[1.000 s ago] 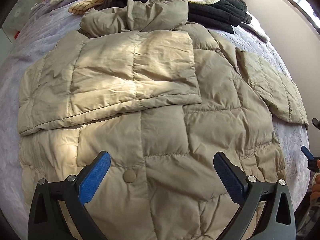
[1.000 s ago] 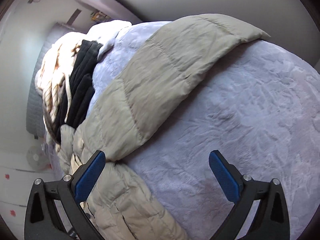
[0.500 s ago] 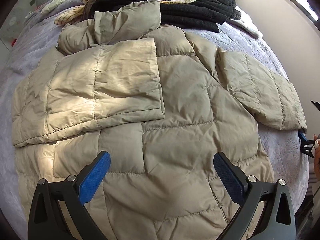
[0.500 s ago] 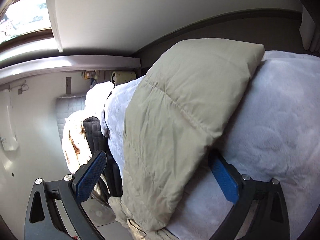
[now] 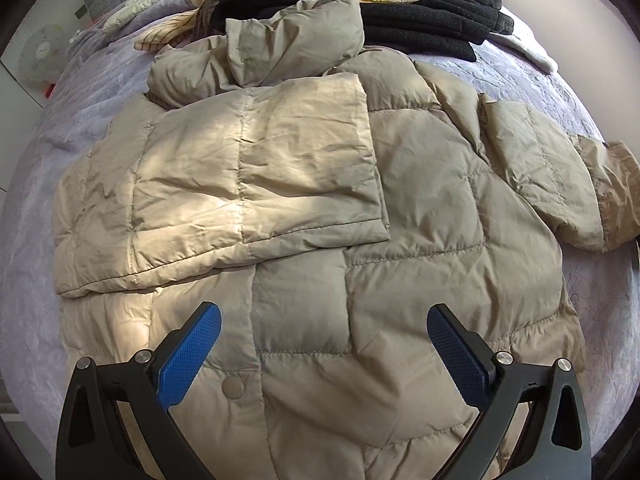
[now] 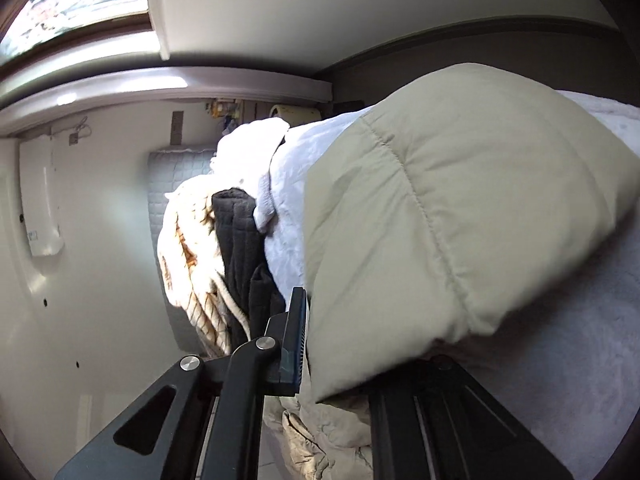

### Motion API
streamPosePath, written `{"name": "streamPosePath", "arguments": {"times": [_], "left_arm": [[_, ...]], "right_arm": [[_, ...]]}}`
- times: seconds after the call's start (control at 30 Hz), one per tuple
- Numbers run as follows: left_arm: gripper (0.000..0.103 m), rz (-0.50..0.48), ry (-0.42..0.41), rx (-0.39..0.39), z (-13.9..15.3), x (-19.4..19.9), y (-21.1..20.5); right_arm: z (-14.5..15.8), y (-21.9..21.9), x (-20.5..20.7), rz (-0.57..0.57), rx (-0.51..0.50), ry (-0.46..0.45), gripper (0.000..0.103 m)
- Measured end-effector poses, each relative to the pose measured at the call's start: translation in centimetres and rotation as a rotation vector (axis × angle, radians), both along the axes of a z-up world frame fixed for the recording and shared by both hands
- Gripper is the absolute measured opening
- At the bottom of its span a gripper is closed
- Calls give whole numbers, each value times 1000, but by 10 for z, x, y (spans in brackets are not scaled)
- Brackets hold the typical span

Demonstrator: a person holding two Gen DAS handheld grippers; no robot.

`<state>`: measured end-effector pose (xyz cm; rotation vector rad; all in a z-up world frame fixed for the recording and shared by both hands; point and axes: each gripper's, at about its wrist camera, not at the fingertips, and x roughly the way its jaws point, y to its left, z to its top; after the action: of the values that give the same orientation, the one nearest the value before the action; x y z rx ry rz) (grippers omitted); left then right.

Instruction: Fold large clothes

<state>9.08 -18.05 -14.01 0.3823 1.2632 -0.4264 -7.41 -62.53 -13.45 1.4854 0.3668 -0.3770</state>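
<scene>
The lavender bed (image 5: 560, 92) is bearing the beige puffer jacket (image 5: 304, 216), spread flat with one sleeve folded across its chest. My left claw (image 5: 324, 344) is hovering released above its hem. My right claw (image 6: 320, 344) is closing on the other sleeve (image 6: 460, 208).

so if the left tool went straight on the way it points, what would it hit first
Most likely the jacket: the open left tool points steeply down at its quilted front, with nothing visible between. How far off is unclear.
</scene>
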Motion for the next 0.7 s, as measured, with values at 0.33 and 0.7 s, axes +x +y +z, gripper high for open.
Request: {"name": "streamPosePath", "arguments": {"times": [0.33,0.7], "left_arm": [[103,24,-30,-19,8,18,34],[103,138,-66,-31,10,55,118]], "right_arm": [[78,112,134,368,-344,16,11],[34,282,244,781,-600,203,11]]}}
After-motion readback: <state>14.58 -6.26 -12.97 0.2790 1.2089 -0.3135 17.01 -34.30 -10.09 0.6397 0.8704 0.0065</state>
